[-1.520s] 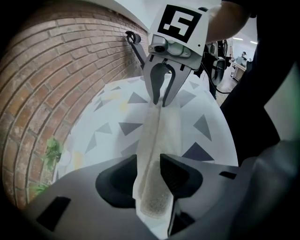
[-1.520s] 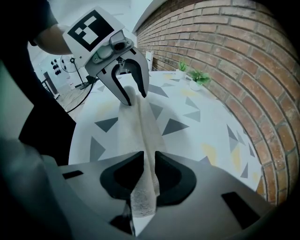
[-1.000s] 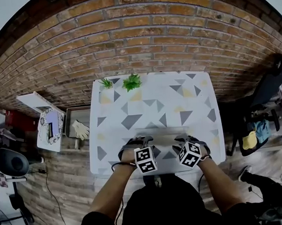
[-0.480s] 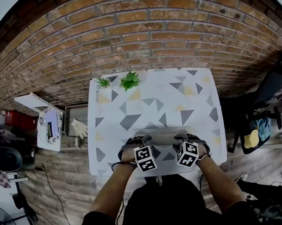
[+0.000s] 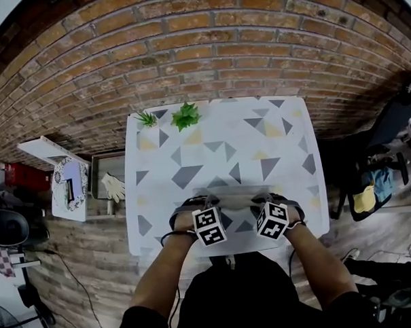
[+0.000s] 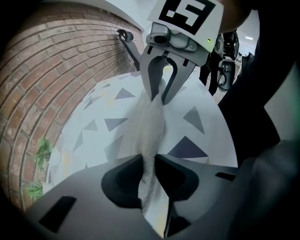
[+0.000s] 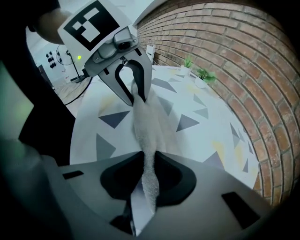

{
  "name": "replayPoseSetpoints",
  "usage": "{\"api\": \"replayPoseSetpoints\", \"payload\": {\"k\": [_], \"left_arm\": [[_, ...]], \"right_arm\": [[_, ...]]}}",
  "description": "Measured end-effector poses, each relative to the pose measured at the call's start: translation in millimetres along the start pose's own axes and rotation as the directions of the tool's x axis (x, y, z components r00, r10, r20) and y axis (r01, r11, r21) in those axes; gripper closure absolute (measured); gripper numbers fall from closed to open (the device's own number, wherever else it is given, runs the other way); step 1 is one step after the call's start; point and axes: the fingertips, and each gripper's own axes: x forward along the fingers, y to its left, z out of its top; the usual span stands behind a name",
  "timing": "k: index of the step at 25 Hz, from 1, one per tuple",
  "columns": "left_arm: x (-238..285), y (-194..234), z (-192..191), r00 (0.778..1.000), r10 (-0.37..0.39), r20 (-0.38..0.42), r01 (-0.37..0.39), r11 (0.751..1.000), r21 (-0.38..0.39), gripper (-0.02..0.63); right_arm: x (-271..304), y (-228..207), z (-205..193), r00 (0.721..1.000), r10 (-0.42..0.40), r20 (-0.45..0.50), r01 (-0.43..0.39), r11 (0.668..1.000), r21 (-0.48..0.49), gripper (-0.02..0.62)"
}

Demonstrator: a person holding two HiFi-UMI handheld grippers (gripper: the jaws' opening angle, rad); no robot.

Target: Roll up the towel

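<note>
Black-and-white marker cubes face up on both grippers, so your hands are tipped steeply down. Your left hand (image 5: 184,225) and right hand (image 5: 297,216) sit side by side over the near edge of the table (image 5: 287,156). Both forearms reach in from the near side, slightly splayed, and the wrists are about level with each other. The towel (image 6: 149,123), pale grey and nubbly, lies on the near part of the patterned tabletop between your two hands. Its long axis runs left to right, parallel to the near table edge. The edge you have taken up forms a raised ridge stretched straight from one gripper to the other, and the rest of the cloth falls away flat onto the table on the far side. The left gripper (image 6: 151,161) has its jaws closing. The gap is narrow, with the towel's left end pinched between the pads and a fold of cloth bunched through them. The right gripper (image 7: 149,159) is in the same condition: jaws closing to a narrow gap, with the towel's right end clamped between the pads. Each gripper view shows the opposite gripper at the other end of the ridge, nipping the same edge. Two small potted plants (image 5: 168,118) stand at the far left corner, well apart from the towel.
</note>
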Motion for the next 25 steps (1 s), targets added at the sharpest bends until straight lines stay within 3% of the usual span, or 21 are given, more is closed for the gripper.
{"api": "replayPoseSetpoints", "payload": {"k": [6, 12, 25], "left_arm": [[-18.6, -37.7, -7.0, 0.987, -0.161, 0.005, 0.161, 0.987, 0.023, 0.517], [-32.0, -76.0, -16.4, 0.954, -0.3, -0.008, 0.3, 0.954, 0.022, 0.517], [-27.6, -61.6, -10.9, 0.946, -0.321, -0.05, 0.323, 0.946, 0.029, 0.5]], "right_arm": [[-14.6, 39.5, -1.6, 0.992, 0.125, 0.014, -0.126, 0.991, 0.052, 0.514], [-23.2, 80.8, -4.9, 0.967, 0.254, -0.01, -0.253, 0.966, 0.057, 0.512], [-21.1, 65.8, -6.4, 0.95, 0.31, -0.03, -0.309, 0.951, 0.017, 0.508]]}}
